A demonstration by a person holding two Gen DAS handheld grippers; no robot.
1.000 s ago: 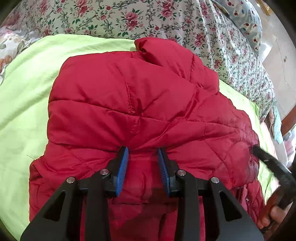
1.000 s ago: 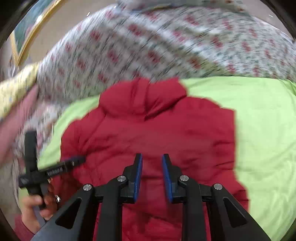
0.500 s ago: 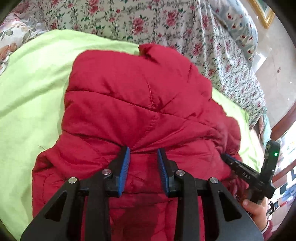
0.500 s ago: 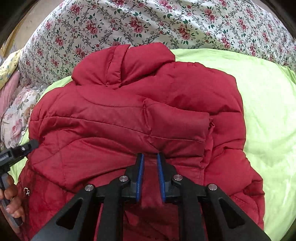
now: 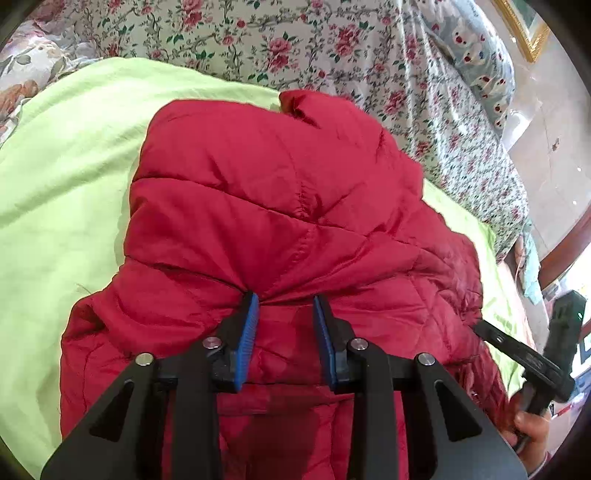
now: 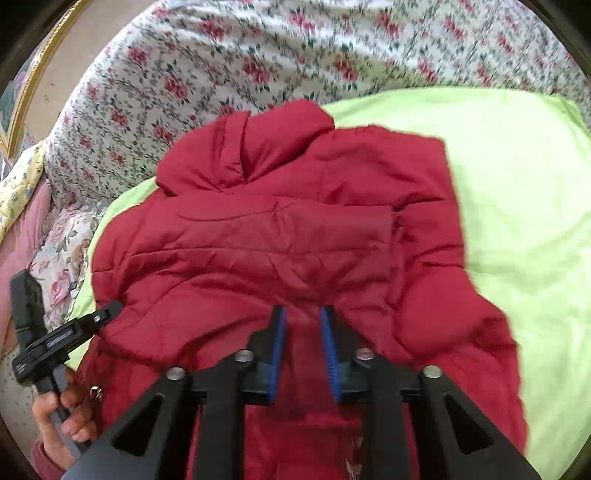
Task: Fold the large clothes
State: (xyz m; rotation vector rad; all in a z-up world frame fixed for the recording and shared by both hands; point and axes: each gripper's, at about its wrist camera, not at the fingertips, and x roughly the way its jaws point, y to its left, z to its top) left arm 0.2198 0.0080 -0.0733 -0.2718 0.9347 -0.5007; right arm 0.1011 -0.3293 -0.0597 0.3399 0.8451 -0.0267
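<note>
A red quilted jacket (image 5: 280, 229) lies bunched on the lime-green sheet (image 5: 62, 177), its hood (image 6: 251, 147) toward the far edge where the floral bedspread (image 5: 325, 48) rises. We see the left gripper (image 5: 285, 321) with its blue pads (image 5: 248, 343) spread, a ridge of jacket fabric lying between them at the near edge. The right gripper (image 6: 302, 332) stands with a narrower gap, red fabric between its fingers; whether it pinches we cannot tell, since this view is blurred. A gilt picture frame (image 5: 524, 26) hangs at the far right corner.
</note>
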